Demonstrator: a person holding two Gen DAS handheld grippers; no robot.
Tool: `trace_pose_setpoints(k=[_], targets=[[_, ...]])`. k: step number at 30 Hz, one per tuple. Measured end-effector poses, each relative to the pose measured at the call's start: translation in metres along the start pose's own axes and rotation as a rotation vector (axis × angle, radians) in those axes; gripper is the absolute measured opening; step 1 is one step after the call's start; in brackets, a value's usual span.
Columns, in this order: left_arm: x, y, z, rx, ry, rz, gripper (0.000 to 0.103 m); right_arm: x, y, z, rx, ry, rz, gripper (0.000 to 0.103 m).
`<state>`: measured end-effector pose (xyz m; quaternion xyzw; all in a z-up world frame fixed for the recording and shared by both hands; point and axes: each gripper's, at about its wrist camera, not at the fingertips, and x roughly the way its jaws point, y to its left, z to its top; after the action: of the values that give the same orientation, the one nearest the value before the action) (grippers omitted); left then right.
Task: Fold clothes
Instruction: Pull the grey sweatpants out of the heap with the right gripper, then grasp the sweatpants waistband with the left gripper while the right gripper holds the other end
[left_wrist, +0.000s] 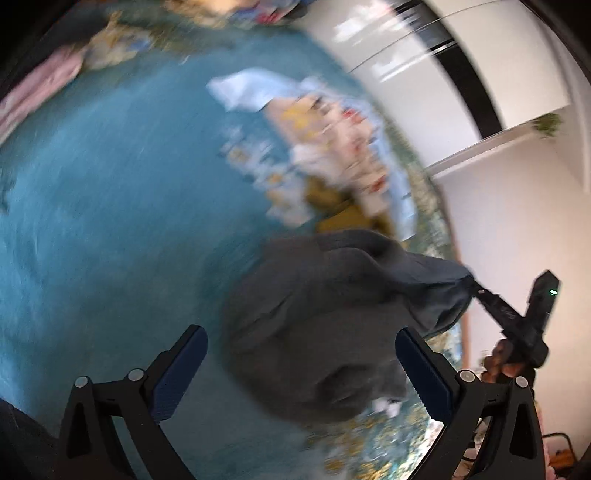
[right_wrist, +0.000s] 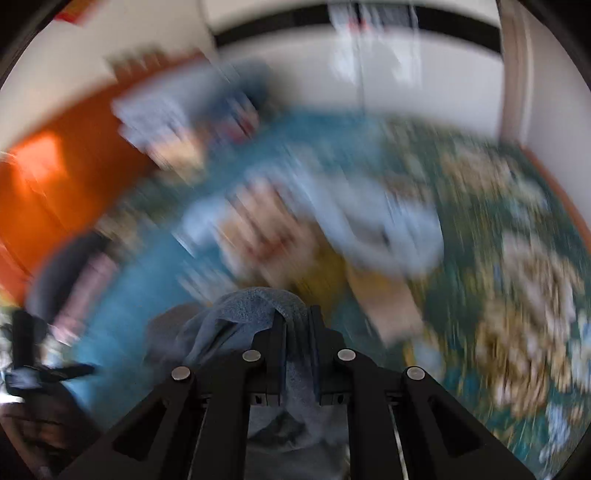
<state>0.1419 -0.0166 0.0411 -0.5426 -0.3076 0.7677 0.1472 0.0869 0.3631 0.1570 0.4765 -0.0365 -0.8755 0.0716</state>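
No text, label, brand or number can be read in either view, since motion blur smears the printed cloths and the surroundings.

The bedspread (left_wrist: 92, 221) serves as the landmark. On it, near its right edge in the left wrist view, lies a pile of clothes (left_wrist: 332, 155). Nearer the camera than that pile, a bunched garment (left_wrist: 314, 314) hangs over the bedspread. A second heap of clothes (left_wrist: 44, 81) lies at its far left edge.
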Motion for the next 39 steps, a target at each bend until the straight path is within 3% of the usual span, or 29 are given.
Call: trace_pose_setpoints(k=[2,7,9,11,16,18,24,25,28,30,31,32,36,39], targets=[[0.01,0.003,0.002,-0.005,0.023,0.019,0.103,0.03,-0.021,-0.017,0.04,0.031,-0.047,0.011],[0.036,-0.008,0.012,0.053,0.061,0.065,0.103,0.041,-0.057,-0.016,0.125,0.073,-0.082,0.014],[0.052,-0.009,0.016,0.059,0.097,0.079,0.103,0.041,-0.06,-0.017,0.098,0.073,-0.09,0.019],[0.069,-0.008,0.019,0.058,0.132,0.095,0.102,0.038,-0.059,-0.014,0.056,0.063,-0.117,0.045],[0.1,-0.001,0.026,0.026,0.173,0.119,0.098,0.053,-0.043,0.0,-0.053,0.067,-0.104,0.06],[0.105,0.0,0.027,0.014,0.179,0.125,0.095,0.071,-0.033,0.005,-0.119,0.107,-0.087,0.06],[0.11,0.005,0.027,-0.016,0.182,0.156,0.078,0.126,-0.008,0.01,-0.261,0.252,-0.02,0.063],[0.108,0.005,0.026,-0.013,0.177,0.162,0.07,0.131,-0.006,0.009,-0.266,0.27,-0.02,0.063],[0.105,0.007,0.023,0.008,0.176,0.208,0.035,0.137,-0.002,0.004,-0.259,0.305,-0.038,0.063],[0.1,0.008,0.021,0.014,0.178,0.217,0.019,0.134,0.002,-0.001,-0.269,0.305,-0.049,0.047],[0.096,0.008,0.019,0.011,0.176,0.21,0.015,0.132,0.004,-0.003,-0.278,0.303,-0.055,0.015],[0.091,0.006,0.017,0.017,0.167,0.209,0.014,0.129,0.007,-0.005,-0.289,0.292,-0.066,0.006],[0.057,-0.013,0.011,0.078,0.096,0.211,0.013,0.096,0.013,-0.003,-0.272,0.185,-0.068,0.006],[0.013,-0.045,0.01,0.148,-0.023,0.168,0.013,0.056,0.006,0.01,-0.214,0.058,-0.069,0.006]])
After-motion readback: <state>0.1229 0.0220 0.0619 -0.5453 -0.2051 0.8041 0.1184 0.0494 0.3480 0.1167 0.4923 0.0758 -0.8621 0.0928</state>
